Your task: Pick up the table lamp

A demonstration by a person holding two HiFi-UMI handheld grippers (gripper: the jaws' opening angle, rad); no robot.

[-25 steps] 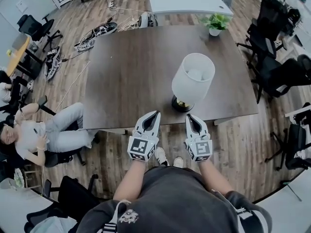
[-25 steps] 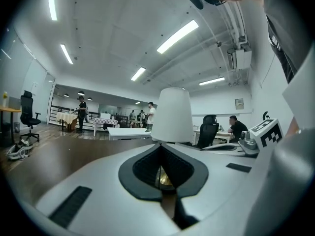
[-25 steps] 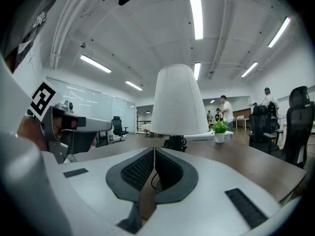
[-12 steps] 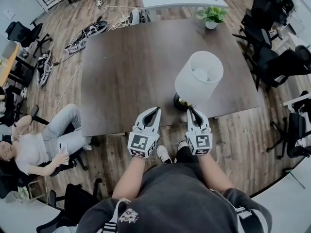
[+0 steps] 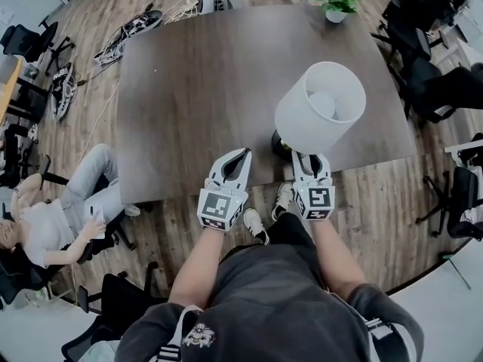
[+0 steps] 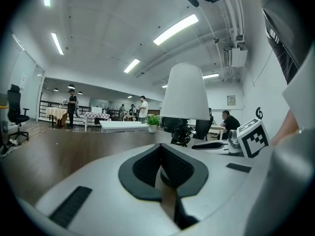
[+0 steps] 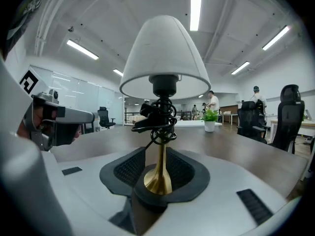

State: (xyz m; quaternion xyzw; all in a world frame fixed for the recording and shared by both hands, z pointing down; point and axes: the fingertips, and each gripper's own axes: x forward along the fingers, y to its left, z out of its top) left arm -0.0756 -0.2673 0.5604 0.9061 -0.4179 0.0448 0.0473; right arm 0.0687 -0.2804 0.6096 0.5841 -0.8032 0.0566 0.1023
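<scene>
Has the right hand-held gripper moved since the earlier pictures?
Yes. The right hand-held gripper advanced to the table lamp; its jaws have just been opening, the brass stem between them.

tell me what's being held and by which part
Nothing held. The right hand-held gripper, jaws just opened, straddles the table lamp at its brass stem.

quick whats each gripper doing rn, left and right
left gripper: shut, empty.
right gripper: open, jaws have just been opening; table lamp stem stands between them, not gripped.
</scene>
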